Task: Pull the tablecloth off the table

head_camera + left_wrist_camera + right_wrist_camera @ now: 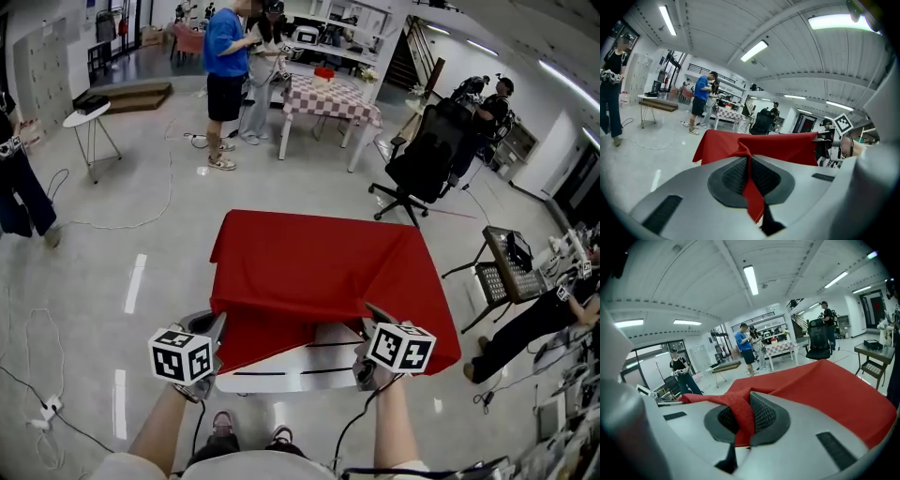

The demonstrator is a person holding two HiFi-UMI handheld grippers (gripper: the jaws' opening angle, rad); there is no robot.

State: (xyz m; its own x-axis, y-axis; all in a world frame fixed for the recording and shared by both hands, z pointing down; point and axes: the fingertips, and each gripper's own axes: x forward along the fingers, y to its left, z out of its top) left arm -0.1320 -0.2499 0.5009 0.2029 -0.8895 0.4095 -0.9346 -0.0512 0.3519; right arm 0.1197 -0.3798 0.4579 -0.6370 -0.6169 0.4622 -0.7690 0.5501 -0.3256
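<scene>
**Room left, crowding right**

Left of the left claw [217,330] the floor [103,272] lies open, with a plug strip [49,409] lying low behind. Right of the right claw [368,323], a stand [511,267] and a person's leg [525,328] crowd near. Ahead, beyond the cloth [319,262], a chair [422,164] stands.

Most of the table [281,377] under the tablecloth [319,272]

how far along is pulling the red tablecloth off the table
Done: both grips are made, the left gripper and right gripper each shut on the near edge of the red tablecloth. In hand: that edge is lifted, baring a strip of the white table. Left: most of the cloth covers the tabletop and has to be drawn off.
</scene>
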